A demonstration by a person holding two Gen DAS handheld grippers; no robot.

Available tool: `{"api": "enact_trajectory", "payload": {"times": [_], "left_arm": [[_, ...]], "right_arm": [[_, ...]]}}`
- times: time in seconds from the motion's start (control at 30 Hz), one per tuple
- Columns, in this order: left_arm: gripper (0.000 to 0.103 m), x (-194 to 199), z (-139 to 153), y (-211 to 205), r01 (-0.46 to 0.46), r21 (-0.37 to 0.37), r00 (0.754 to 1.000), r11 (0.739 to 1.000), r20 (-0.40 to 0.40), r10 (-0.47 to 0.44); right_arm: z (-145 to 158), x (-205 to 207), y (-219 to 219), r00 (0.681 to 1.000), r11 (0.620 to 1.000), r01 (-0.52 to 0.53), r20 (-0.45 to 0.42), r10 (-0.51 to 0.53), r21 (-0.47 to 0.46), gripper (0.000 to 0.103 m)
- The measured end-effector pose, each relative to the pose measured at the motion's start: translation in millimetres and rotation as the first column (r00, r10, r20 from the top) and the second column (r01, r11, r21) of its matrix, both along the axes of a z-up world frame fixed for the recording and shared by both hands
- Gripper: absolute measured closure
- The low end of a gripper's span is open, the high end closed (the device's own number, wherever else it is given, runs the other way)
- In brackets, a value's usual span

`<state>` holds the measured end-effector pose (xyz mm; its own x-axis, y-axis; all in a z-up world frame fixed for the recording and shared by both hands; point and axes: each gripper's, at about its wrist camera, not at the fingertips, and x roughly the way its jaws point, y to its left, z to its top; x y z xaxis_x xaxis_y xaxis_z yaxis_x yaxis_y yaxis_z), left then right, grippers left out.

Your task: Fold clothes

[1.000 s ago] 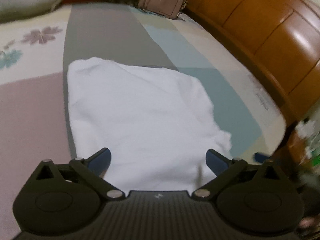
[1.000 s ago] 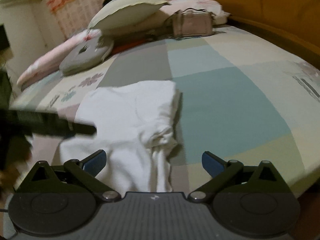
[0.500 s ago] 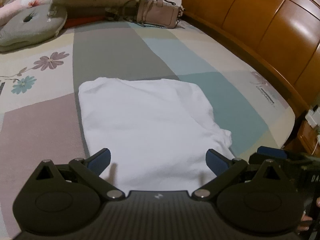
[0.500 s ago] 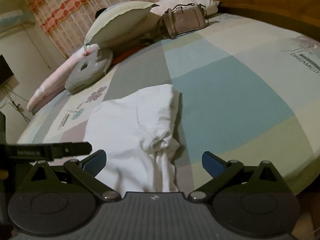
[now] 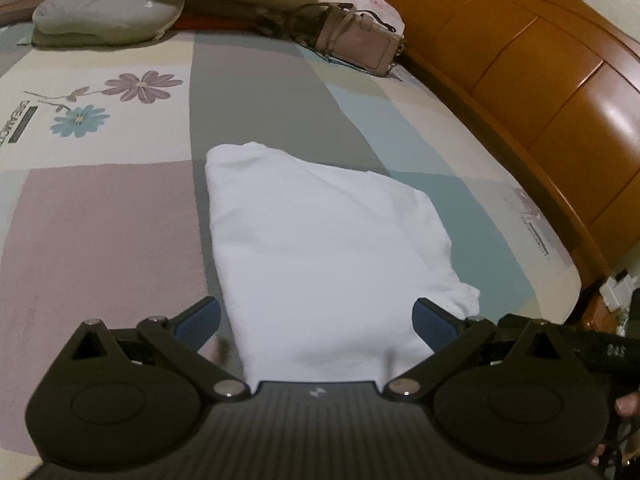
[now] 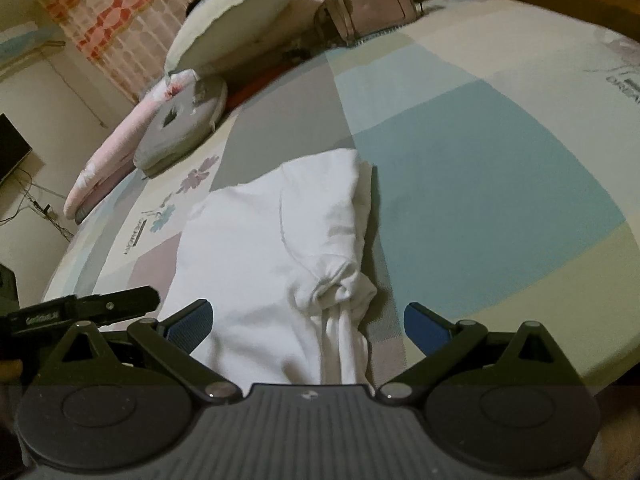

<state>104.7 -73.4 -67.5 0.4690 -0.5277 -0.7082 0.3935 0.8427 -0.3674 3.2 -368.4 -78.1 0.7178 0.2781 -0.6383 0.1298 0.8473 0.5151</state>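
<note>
A white cotton garment (image 5: 320, 240) lies partly folded on the patchwork bed (image 5: 100, 240), its bunched sleeve (image 6: 344, 284) still untidy; both jaws gape wide, empty.

"DREAMCITY" partly legible on bedsheet (image 5: 18, 122)

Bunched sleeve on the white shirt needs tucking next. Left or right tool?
Right, probably. The right tool is open with the bunched sleeve just ahead between its fingers. The left tool, also open, faces the smooth part of the white shirt, with the sleeve off past its right finger.
</note>
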Motion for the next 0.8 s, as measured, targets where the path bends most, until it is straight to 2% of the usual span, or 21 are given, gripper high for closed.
{"api": "enact_trajectory", "payload": {"times": [0.23, 0.37, 0.47, 0.8], "left_arm": [[0.002, 11.6, -19.7, 14.9, -0.066, -0.008, 0.997, 0.998, -0.031, 0.066], [0.002, 21.1, -29.2, 23.9, -0.06, -0.095, 0.993, 0.994, -0.111, 0.049], [0.002, 27.0, -32.8, 28.2, -0.053, -0.166, 0.989, 0.985, -0.145, 0.028], [0.001, 51.7, -44.6, 35.4, -0.04, -0.278, 0.974, 0.96, -0.224, -0.025]], "right_arm": [[-4.1, 14.7, -7.4, 0.999, 0.999, 0.007, -0.04, -0.005, 0.033, 0.0], [-8.6, 22.0, -13.5, 0.998, 0.998, 0.005, -0.061, -0.001, 0.058, 0.0], [-13.5, 29.4, -22.5, 0.997, 0.991, -0.001, -0.071, 0.011, 0.133, 0.0], [-28.3, 66.0, -39.9, 0.989, 0.952, -0.062, -0.112, 0.1, 0.3, 0.0]]}}
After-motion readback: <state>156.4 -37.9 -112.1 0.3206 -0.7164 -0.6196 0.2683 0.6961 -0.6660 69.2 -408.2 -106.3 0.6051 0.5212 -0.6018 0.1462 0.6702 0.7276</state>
